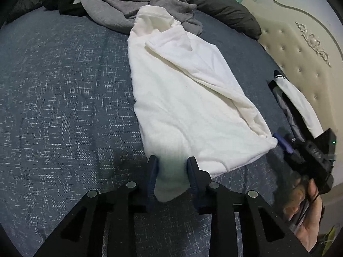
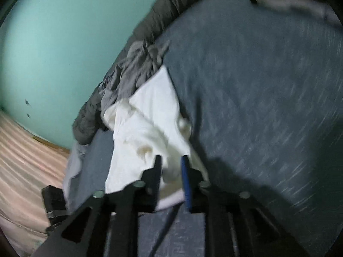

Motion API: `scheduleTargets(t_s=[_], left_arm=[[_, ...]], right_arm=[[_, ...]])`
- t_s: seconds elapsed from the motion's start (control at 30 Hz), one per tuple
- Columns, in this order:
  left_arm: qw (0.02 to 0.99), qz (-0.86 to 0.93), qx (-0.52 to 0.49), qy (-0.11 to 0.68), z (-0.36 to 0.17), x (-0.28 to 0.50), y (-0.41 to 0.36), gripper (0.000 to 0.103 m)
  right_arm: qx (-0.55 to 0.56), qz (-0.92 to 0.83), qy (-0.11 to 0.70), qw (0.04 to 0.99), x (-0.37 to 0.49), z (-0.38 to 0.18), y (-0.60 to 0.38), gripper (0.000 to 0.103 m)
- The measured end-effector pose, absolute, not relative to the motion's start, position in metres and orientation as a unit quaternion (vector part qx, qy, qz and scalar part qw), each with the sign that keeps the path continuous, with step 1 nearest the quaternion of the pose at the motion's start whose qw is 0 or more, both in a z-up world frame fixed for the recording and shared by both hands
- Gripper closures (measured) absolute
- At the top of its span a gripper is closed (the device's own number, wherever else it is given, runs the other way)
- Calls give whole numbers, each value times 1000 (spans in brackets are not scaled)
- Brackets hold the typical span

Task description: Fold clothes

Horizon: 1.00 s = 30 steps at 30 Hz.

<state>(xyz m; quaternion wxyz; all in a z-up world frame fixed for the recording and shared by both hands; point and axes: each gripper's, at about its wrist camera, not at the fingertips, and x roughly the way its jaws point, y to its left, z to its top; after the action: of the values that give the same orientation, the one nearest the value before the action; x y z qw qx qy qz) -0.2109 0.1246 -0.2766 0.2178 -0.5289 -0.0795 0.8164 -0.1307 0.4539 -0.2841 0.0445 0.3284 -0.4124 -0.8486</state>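
A white garment [image 1: 186,98] lies folded lengthwise on the blue patterned bed cover [image 1: 64,98]. My left gripper [image 1: 171,162] is shut on its near left corner, with white cloth bunched between the blue pads. My right gripper [image 1: 283,143] shows in the left wrist view at the garment's near right corner, in a hand. In the blurred right wrist view my right gripper [image 2: 171,160] is shut on the white garment [image 2: 148,126], with cloth between its fingers.
A crumpled grey garment [image 1: 137,2] and a black one [image 1: 64,2] lie at the far side of the bed. A dark grey quilt [image 1: 225,6] runs along the far edge. A cream padded headboard [image 1: 300,49] stands on the right. A teal wall [image 2: 53,42] is behind.
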Motion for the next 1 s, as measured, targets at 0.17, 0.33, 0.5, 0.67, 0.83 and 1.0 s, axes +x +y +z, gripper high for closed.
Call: scheduleTargets(t_s=[0.17, 0.33, 0.5, 0.67, 0.83, 1.0], left_arm=[[214, 822, -524, -64, -272, -208, 127, 72], [214, 824, -522, -59, -272, -208, 128, 72], [215, 824, -521, -57, -273, -208, 130, 72], [215, 824, -521, -56, -273, -208, 131, 72], [216, 823, -523, -54, -273, -206, 131, 71], [216, 822, -524, -50, -275, -206, 131, 71]], right_arm=[[302, -873, -375, 78, -132, -263, 444, 68], [359, -880, -296, 93, -150, -268, 415, 68], [410, -877, -240, 65, -157, -283, 405, 68], [442, -875, -191, 56, -161, -292, 394, 68], [446, -878, -170, 47, -165, -294, 394, 96], [415, -881, -222, 44, -158, -286, 417, 102]])
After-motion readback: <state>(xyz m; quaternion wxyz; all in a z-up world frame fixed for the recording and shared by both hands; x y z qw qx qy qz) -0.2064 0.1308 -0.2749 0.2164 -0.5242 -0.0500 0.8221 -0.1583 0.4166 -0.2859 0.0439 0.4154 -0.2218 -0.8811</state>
